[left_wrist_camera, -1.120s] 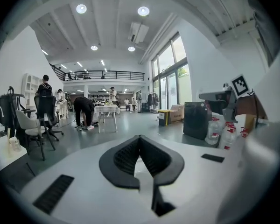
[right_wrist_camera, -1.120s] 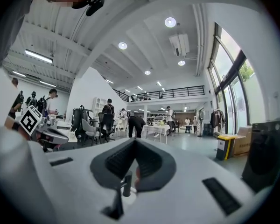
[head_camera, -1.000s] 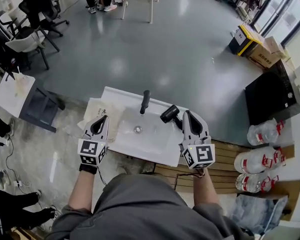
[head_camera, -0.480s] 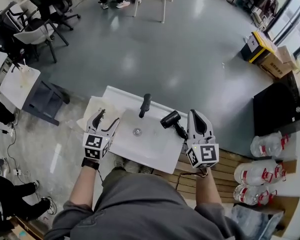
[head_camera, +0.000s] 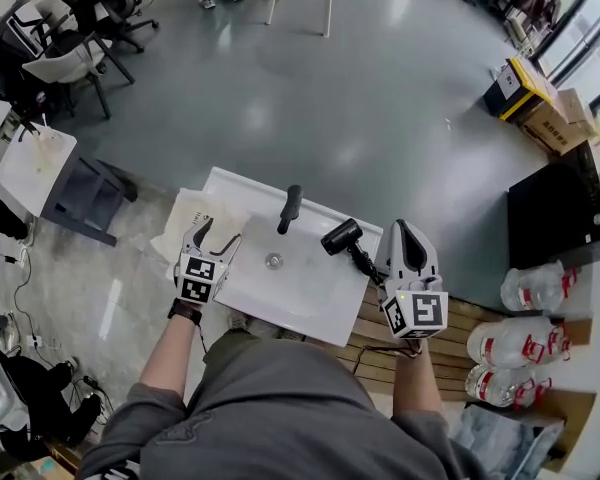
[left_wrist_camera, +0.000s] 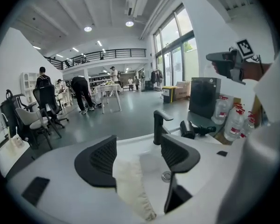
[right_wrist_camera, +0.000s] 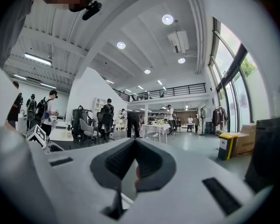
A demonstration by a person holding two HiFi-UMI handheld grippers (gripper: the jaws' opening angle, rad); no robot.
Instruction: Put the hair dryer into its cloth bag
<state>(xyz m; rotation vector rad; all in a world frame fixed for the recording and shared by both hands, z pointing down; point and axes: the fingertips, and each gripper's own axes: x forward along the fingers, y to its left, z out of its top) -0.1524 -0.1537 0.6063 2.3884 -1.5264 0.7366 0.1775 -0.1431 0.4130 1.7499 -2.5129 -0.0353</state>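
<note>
The black hair dryer [head_camera: 340, 236] lies on the right end of a white sink counter [head_camera: 310, 298], its cord trailing to the right. It also shows in the left gripper view as the hair dryer [left_wrist_camera: 190, 128], past the black faucet [left_wrist_camera: 159, 125]. The cream cloth bag [head_camera: 188, 218] lies crumpled on the counter's left end. My left gripper [head_camera: 215, 236] hangs open just over it, and the cloth bag [left_wrist_camera: 129, 181] shows between and below the jaws, apart from the pads. My right gripper [head_camera: 404, 228] is shut and empty, just right of the dryer.
The black faucet [head_camera: 290, 206] stands at the back of the basin, with the drain [head_camera: 274, 260] in the middle. Water bottles [head_camera: 525, 288], a black cabinet [head_camera: 560, 203] and cardboard boxes [head_camera: 525, 103] stand at the right. Office chairs [head_camera: 65, 68] and people are far off.
My left gripper has opened its jaws and come down onto the cloth bag at the counter's left end. My right gripper has shifted a little to the right, still shut.
</note>
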